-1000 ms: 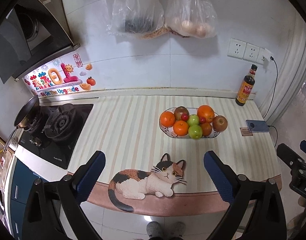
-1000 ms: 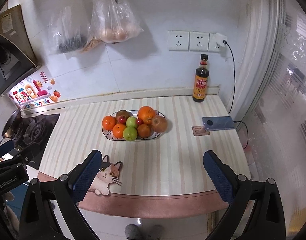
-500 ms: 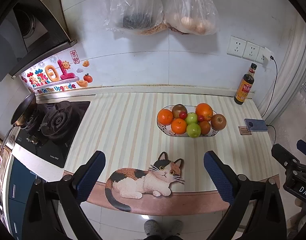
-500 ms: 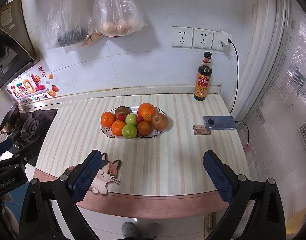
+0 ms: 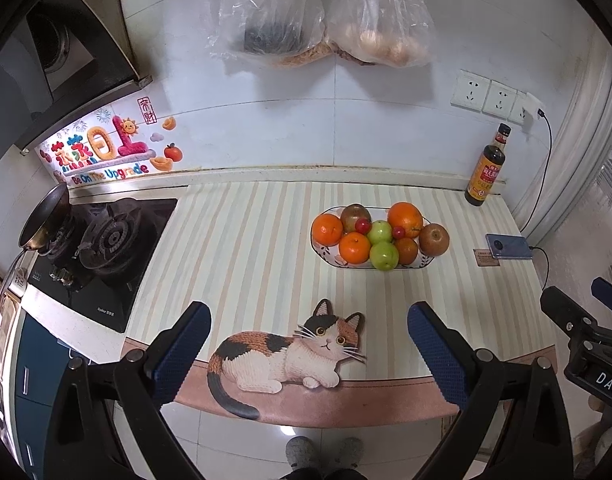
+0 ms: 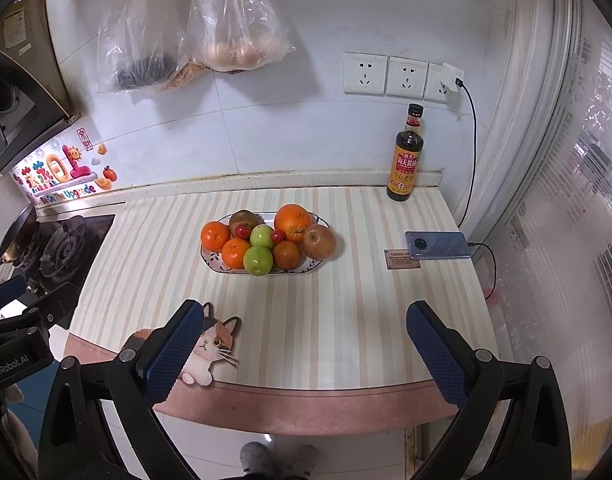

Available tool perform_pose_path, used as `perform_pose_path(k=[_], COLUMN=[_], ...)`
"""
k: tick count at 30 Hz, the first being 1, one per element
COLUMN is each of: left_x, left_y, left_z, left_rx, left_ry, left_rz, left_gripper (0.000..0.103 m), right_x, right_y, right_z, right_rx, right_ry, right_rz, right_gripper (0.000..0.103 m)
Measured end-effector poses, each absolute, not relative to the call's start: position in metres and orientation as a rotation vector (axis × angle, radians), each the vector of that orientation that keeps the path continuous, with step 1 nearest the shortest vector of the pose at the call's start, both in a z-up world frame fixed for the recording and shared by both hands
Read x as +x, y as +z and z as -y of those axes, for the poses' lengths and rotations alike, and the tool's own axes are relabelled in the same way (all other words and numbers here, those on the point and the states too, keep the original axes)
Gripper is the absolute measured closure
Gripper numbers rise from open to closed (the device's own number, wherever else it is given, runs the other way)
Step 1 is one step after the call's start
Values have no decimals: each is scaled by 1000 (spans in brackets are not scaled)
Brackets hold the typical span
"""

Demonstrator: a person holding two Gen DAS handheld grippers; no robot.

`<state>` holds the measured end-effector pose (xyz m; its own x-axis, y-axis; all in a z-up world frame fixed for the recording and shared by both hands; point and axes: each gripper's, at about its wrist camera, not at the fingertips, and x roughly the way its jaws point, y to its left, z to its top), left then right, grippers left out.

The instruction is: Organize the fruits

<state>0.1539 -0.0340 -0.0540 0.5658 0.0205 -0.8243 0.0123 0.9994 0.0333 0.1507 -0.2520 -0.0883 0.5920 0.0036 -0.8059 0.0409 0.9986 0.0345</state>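
Observation:
An oval patterned plate [image 5: 329, 259] [image 6: 212, 260] on the striped counter is piled with fruit: oranges [image 5: 326, 229] [image 6: 293, 217], green apples [image 5: 384, 256] [image 6: 258, 260], a red-brown apple [image 5: 434, 239] [image 6: 319, 241] and small red fruits [image 6: 242, 231]. My left gripper [image 5: 308, 350] hangs open above the counter's front edge, well short of the plate, nothing between its fingers. My right gripper [image 6: 302, 346] is likewise open and empty, over the front edge to the right of the plate. Each gripper's body shows at the edge of the other's view.
A cat-shaped mat [image 5: 290, 354] [image 6: 212, 346] lies at the front edge. A soy sauce bottle [image 5: 486, 168] [image 6: 406, 156] stands at the back right, a charging phone [image 5: 508, 246] [image 6: 440, 244] beside a small card. A gas hob with a pan [image 5: 46, 220] sits left. Plastic bags [image 5: 326, 20] hang on the wall.
Both grippers have drifted slightly back and upward, so the plate appears a little farther and the view tilts higher on the wall. Fruit and plate have not moved.

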Motion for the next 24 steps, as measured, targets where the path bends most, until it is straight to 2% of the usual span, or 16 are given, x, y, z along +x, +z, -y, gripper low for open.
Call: perform_pose_path(k=[24], left_x=[148], left_y=[-52], left_z=[35], left_rx=[21], left_ry=[-2], left_rz=[-966], left_gripper=[2], right_x=[142], right_y=[-85], right_z=[249], right_rx=[41], right_ry=[-7], right_rz=[-936], right_gripper=[0])
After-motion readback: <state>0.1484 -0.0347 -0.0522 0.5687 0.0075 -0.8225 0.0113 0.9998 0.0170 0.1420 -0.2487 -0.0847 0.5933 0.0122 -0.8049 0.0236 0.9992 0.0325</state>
